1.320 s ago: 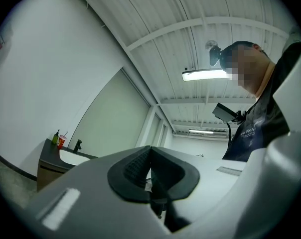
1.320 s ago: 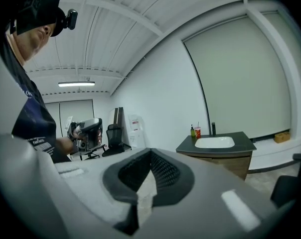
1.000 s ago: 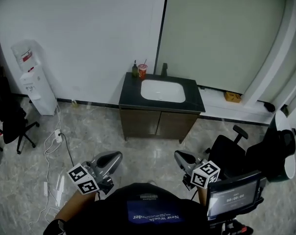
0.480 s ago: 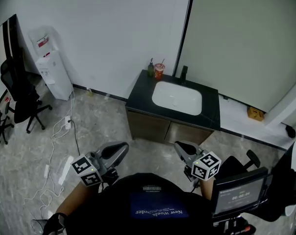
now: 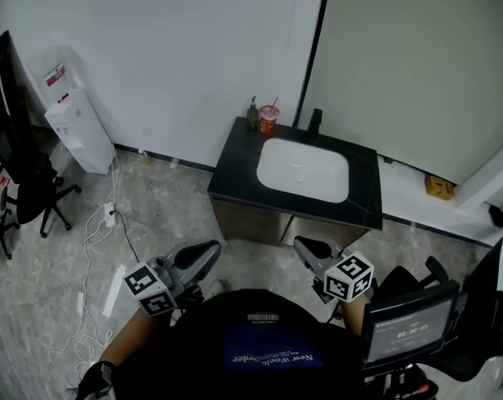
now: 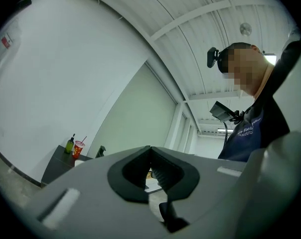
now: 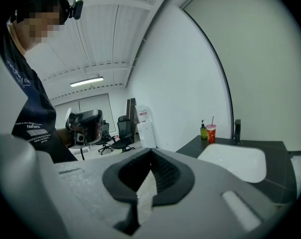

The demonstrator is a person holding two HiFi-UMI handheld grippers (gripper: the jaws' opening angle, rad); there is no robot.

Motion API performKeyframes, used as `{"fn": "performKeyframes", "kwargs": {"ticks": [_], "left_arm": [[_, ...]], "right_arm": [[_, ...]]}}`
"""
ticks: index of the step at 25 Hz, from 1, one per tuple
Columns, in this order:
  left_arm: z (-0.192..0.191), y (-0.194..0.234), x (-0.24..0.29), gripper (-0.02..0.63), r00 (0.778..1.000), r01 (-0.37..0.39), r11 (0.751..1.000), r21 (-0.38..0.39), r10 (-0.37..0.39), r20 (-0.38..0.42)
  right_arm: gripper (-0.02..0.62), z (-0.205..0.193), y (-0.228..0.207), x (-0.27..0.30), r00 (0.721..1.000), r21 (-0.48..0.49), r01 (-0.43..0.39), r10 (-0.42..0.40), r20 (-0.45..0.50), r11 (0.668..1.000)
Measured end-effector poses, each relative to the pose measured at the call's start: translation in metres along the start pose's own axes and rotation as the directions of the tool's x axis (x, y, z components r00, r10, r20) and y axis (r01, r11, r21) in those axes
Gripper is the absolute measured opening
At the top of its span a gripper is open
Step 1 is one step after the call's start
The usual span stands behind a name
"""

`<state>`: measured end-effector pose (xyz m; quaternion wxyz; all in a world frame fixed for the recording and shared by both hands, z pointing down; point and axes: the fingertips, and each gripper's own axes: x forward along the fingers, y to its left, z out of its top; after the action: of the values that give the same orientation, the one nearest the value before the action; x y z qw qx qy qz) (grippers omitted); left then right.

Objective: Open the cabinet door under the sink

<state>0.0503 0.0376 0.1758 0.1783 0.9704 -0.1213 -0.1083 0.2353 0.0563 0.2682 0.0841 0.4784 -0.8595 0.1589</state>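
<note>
The sink cabinet (image 5: 253, 222) stands against the back wall, with a black top and a white basin (image 5: 302, 170). Its two brown doors under the basin look closed. My left gripper (image 5: 208, 249) hangs in front of the cabinet's left part, and my right gripper (image 5: 304, 244) in front of its right part. Both stay short of the doors. In the left gripper view my left gripper (image 6: 150, 148) has its tips together and holds nothing. The right gripper view shows my right gripper (image 7: 150, 151) shut and empty too, with the basin (image 7: 236, 163) to its right.
A green bottle (image 5: 252, 114), a red cup (image 5: 269, 120) and a black tap (image 5: 315, 121) stand at the counter's back edge. A water dispenser (image 5: 75, 129), an office chair (image 5: 25, 182) and floor cables (image 5: 102, 233) lie left. Another chair (image 5: 481, 307) and a screen (image 5: 405, 328) are at right.
The sink cabinet has come nearer and larger in the head view. Both grippers have moved forward towards it, still shut.
</note>
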Motion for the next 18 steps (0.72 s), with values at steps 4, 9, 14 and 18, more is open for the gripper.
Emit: {"fn": "performKeyframes", "kwargs": {"ticks": [4, 9, 14, 18], "left_arm": [[0.015, 0.053, 0.015, 0.0, 0.998, 0.063, 0.998, -0.023, -0.063, -0.006], [0.034, 0.115, 0.034, 0.0, 0.989, 0.145, 0.988, -0.05, -0.147, -0.033], [0.029, 0.16, 0.058, 0.0, 0.98, 0.176, 0.982, -0.067, -0.181, -0.083], [0.015, 0.177, 0.082, 0.0, 0.983, 0.145, 0.984, -0.099, -0.155, -0.1]], "right_arm": [[0.002, 0.015, -0.013, 0.037, 0.998, -0.014, 0.055, -0.055, -0.016, 0.998], [0.002, 0.029, -0.033, 0.082, 0.992, -0.007, 0.123, -0.123, -0.039, 0.992], [0.002, 0.027, -0.048, 0.114, 0.987, 0.001, 0.142, -0.142, -0.071, 0.99], [0.002, 0.016, -0.073, 0.12, 0.989, 0.025, 0.11, -0.106, -0.106, 0.994]]}}
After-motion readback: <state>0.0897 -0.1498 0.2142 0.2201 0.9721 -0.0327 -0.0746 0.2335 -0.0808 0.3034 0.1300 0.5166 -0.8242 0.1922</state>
